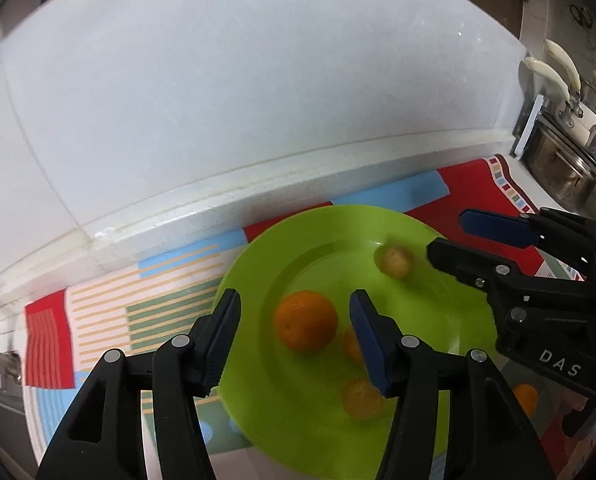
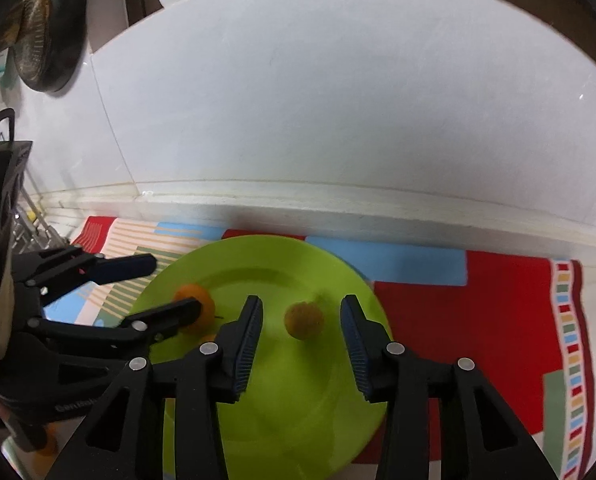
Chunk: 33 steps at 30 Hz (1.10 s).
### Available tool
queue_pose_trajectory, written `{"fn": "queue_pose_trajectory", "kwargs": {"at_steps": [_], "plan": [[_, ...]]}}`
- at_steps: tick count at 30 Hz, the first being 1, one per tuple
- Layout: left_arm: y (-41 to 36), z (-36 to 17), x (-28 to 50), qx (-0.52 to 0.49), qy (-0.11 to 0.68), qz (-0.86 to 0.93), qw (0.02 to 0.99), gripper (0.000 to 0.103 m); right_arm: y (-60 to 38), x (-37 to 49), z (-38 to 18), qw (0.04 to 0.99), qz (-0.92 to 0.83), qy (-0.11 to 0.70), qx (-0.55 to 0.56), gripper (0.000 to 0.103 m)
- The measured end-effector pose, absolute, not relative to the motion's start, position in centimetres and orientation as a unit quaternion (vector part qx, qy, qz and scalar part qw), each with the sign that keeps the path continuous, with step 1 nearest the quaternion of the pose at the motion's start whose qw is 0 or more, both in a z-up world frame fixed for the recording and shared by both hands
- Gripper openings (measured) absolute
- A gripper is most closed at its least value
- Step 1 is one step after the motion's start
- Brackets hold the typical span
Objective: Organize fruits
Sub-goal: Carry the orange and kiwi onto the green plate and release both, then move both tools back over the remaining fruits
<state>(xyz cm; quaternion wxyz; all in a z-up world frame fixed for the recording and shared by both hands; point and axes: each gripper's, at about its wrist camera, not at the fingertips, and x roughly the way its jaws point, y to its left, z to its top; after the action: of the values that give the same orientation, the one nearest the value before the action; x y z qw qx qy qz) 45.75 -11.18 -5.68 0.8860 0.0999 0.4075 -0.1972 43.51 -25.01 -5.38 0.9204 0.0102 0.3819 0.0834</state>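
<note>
Between the fingers of the left gripper (image 1: 294, 312), seen from the left wrist, sat a large orange (image 1: 305, 320) on the green plate (image 1: 258, 412); the jaws stood apart, pressing nothing. Smaller fruits, blurred and perhaps kumquats, lay beside the right-hand finger.

From the right wrist, the right gripper (image 2: 301, 320) hung released over the same plate, a small yellowish fruit (image 2: 303, 320) between its fingers, untouched. Left of them showed the left gripper.
</note>
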Motion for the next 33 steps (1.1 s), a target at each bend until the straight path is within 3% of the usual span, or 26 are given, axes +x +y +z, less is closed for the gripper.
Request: {"fn": "queue_pose_trajectory", "kwargs": {"at_steps": [6, 12, 20, 33], "plan": [[-9.7, -3.1, 42.7, 0.088, 0.376, -0.183, 0.904, 0.067, -24.8, 40.9, -3.4, 0.931, 0.061, 0.359, 0.006, 0.058], [-8.0, -0.9, 39.3, 0.075, 0.358, -0.175, 0.914, 0.073, -24.3, 37.5, -1.0, 0.943, 0.048, 0.329, 0.012, 0.064], [-5.3, 2.0, 33.8, 0.077, 0.312, -0.152, 0.935, 0.083, -22.2, 32.6, 1.7, 0.954, 0.053, 0.295, 0.000, 0.071], [-0.4, 2.7, 27.3, 0.066, 0.301, -0.119, 0.944, 0.089, -18.0, 26.7, 3.0, 0.955, 0.083, 0.286, -0.011, 0.074]]}}
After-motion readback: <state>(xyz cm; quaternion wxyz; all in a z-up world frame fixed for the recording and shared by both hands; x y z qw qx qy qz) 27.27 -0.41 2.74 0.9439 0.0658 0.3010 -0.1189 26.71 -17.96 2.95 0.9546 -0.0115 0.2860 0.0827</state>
